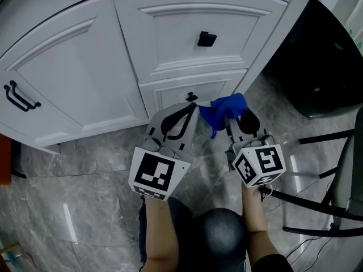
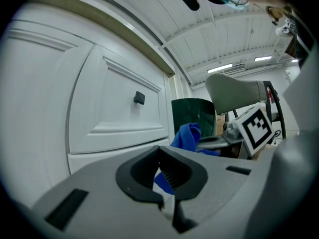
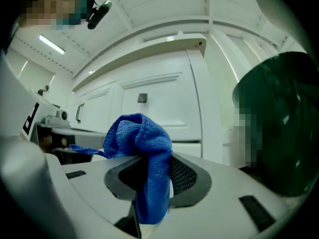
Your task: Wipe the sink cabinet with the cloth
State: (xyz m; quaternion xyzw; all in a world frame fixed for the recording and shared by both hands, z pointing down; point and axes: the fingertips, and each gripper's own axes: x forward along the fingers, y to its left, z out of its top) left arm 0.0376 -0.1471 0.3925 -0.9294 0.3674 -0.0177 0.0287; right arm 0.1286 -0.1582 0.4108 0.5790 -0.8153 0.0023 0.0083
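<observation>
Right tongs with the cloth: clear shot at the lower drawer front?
Probably yes. The right tongs, shut on the blue cloth, sit close in front of the lower drawer front with nothing between; the left tongs are off to the side.

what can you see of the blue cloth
A blue, fuzzy-looking cloth, crumpled into a loose bunch. The right gripper is shut on it: a fold hangs down between the jaws and the rest bulges above them. It is held low, close to the white cabinet; whether they touch cannot be told.
</observation>
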